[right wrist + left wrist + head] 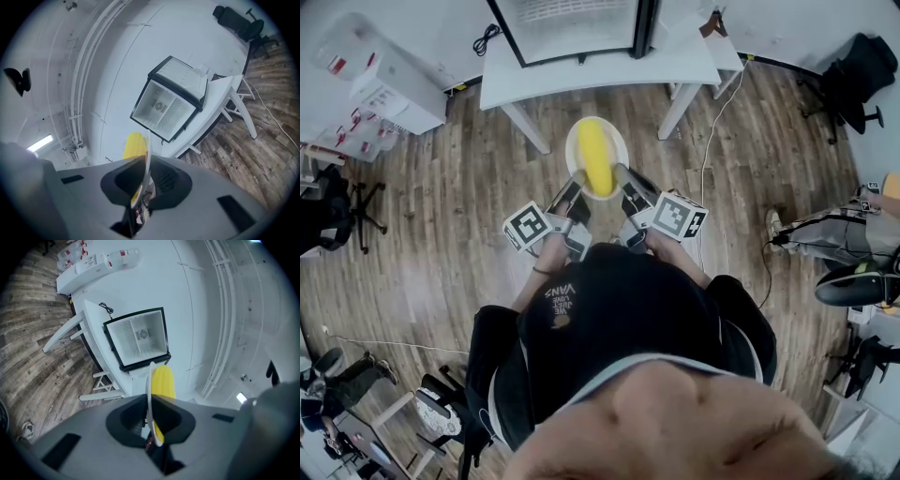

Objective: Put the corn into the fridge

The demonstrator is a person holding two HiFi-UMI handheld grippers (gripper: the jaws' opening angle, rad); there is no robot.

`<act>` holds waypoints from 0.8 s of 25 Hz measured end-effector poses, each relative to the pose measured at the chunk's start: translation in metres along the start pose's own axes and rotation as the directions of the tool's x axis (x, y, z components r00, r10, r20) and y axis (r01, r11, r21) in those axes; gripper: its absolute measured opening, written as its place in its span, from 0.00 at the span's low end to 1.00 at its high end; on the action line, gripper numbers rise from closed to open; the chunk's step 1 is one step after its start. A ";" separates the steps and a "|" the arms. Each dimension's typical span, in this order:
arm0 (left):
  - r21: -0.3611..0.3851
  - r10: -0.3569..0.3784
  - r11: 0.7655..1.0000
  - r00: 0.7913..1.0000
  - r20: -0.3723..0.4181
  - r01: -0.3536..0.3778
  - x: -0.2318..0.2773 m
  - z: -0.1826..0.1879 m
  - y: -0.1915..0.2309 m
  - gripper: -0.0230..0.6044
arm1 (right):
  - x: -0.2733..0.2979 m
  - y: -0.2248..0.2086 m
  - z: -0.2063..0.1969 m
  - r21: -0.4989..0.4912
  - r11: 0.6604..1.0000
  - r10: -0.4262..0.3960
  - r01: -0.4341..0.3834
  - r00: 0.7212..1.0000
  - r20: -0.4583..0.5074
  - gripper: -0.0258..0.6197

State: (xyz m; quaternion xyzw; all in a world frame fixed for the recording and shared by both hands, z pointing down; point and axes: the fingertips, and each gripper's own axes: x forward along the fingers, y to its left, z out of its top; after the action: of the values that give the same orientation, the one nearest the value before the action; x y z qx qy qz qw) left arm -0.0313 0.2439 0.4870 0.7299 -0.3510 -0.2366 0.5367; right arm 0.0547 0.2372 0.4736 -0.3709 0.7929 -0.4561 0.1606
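A yellow corn cob lies on a small white plate held over the wooden floor, in front of a white table. My left gripper is shut on the plate's near-left rim, and my right gripper is shut on its near-right rim. In the left gripper view the plate stands edge-on between the shut jaws of the left gripper, with the corn behind it. The right gripper pinches the plate the same way, corn at its left. The small fridge stands open on the table.
The table's legs slant down to the floor ahead. A cable trails over the floor at right. A seated person and office chairs are at right. White shelving and another chair are at left.
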 end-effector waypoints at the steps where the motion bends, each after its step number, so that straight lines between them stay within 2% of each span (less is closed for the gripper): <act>1: 0.001 0.008 1.000 1.000 0.004 -0.008 0.002 0.000 0.001 0.09 | 0.000 -0.002 0.003 -0.003 1.000 0.001 -0.001 1.000 -0.005 0.09; 3: -0.002 0.015 1.000 1.000 0.013 -0.015 0.008 -0.002 0.001 0.09 | 0.001 -0.006 0.008 -0.008 1.000 0.004 -0.004 1.000 -0.016 0.09; 6: -0.016 -0.014 1.000 0.999 0.031 0.015 0.018 -0.006 -0.004 0.09 | 0.000 -0.013 0.015 -0.011 1.000 0.012 -0.012 0.999 -0.035 0.09; 11: -0.026 -0.007 1.000 0.999 0.052 0.008 0.027 -0.004 -0.001 0.09 | 0.007 -0.019 0.022 -0.018 1.000 0.020 -0.022 0.998 -0.066 0.09; 14: -0.019 0.030 0.999 0.998 0.053 -0.029 0.027 -0.001 0.006 0.09 | 0.010 -0.022 0.022 -0.013 1.000 0.017 -0.018 0.997 -0.076 0.09; 18: -0.030 -0.003 1.000 0.998 0.057 0.005 0.036 0.006 0.003 0.09 | 0.017 -0.026 0.028 -0.022 1.000 0.009 -0.011 0.997 -0.076 0.09; 20: -0.033 0.008 0.999 0.999 0.053 -0.007 0.038 0.009 0.007 0.09 | 0.023 -0.026 0.029 -0.017 1.000 0.013 -0.014 0.997 -0.076 0.09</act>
State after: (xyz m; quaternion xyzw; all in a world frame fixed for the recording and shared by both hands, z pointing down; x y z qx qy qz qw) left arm -0.0152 0.2075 0.4922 0.7131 -0.3639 -0.2597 0.5400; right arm 0.0680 0.1950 0.4814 -0.3494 0.8048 -0.4617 0.1303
